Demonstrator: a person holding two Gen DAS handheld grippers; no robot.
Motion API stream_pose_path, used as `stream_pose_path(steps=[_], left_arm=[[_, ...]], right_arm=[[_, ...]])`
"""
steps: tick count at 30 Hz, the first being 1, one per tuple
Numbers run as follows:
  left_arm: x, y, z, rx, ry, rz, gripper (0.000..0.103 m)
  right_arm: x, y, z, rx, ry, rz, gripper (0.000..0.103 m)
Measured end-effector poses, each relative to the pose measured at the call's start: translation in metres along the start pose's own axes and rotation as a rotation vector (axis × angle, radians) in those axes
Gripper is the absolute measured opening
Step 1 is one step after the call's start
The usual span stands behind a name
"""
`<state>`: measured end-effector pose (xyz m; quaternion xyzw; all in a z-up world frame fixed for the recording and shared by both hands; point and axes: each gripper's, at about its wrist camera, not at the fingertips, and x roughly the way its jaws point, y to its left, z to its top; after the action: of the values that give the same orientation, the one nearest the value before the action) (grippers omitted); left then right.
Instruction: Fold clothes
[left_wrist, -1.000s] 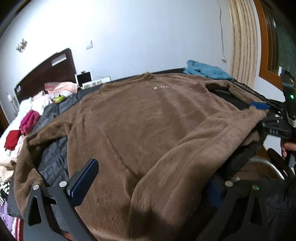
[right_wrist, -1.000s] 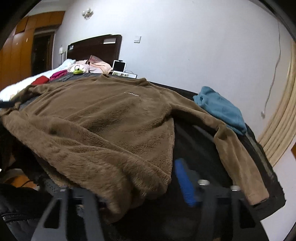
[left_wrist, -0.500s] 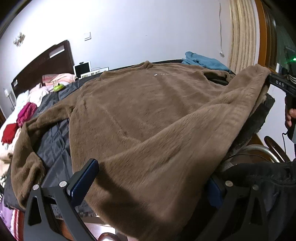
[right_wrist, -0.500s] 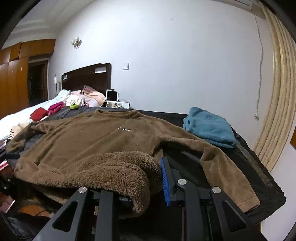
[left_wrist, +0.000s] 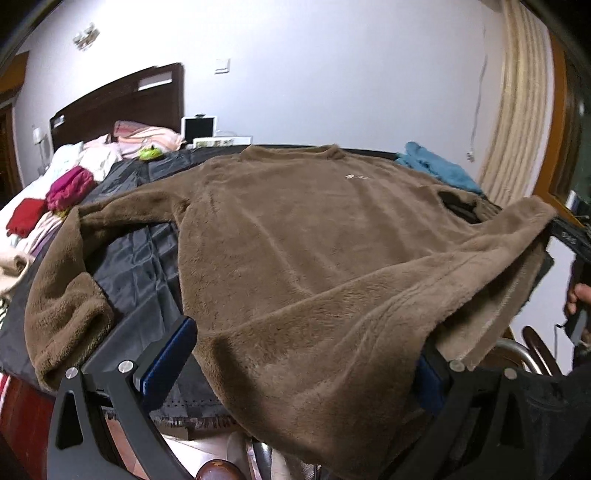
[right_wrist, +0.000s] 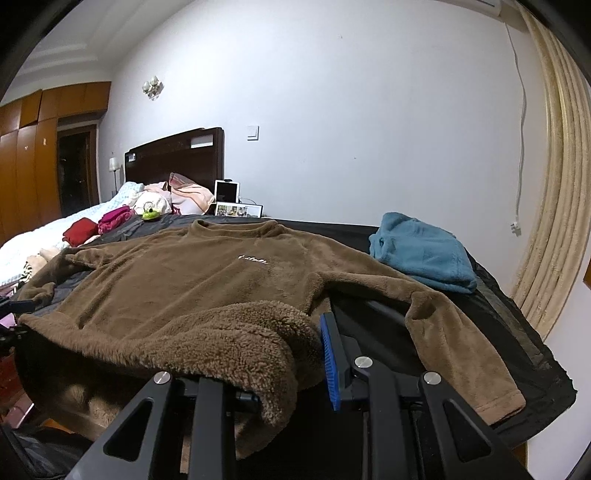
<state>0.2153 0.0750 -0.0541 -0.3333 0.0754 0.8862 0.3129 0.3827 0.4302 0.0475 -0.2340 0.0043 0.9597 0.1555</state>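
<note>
Brown fleece covers most of the dark sheet (right_wrist: 436, 328): the sweater (right_wrist: 192, 280) lies front up with its collar toward the headboard (right_wrist: 173, 155) and both sleeves spread out to the sides. Its hem is lifted off the sheet at the end farthest from the headboard.

The right gripper (right_wrist: 291, 365) has narrowed within the last second and now pinches one hem corner, the fleece bunched between its blue pad and the other finger and drooping over the frame.

The left gripper (left_wrist: 303, 362) stands wide, its left pad (left_wrist: 166, 358) bare and clear of the cloth, while the hem drapes across the gap and over the right finger; whether the fabric is gripped there I cannot tell.

A folded blue garment (right_wrist: 421, 251) sits on the sheet, on the same end as the headboard but well to its right. Red and pink clothes (right_wrist: 96, 225) lie heaped on the bed below the headboard.
</note>
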Motion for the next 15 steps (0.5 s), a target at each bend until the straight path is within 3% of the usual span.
stream_pose_path(steps=[4,7,10,15], left_arm=[[0.004,-0.004,-0.005,0.056,-0.013,0.155,0.103],[-0.025,0.009,0.003,0.096,-0.090,0.297,0.102],[-0.078,0.034,0.012,0.058,-0.186,0.305,0.102],[-0.140,0.040,0.013,0.095,-0.294,0.306,0.103]], right_arm=[[0.001,-0.003,-0.002,-0.008,0.012,-0.013,0.026],[-0.006,-0.006,-0.003,-0.049,0.011,-0.040,0.026],[-0.019,-0.009,-0.005,-0.081,0.011,-0.054,0.026],[-0.044,0.000,-0.009,-0.197,0.028,-0.055,0.026]])
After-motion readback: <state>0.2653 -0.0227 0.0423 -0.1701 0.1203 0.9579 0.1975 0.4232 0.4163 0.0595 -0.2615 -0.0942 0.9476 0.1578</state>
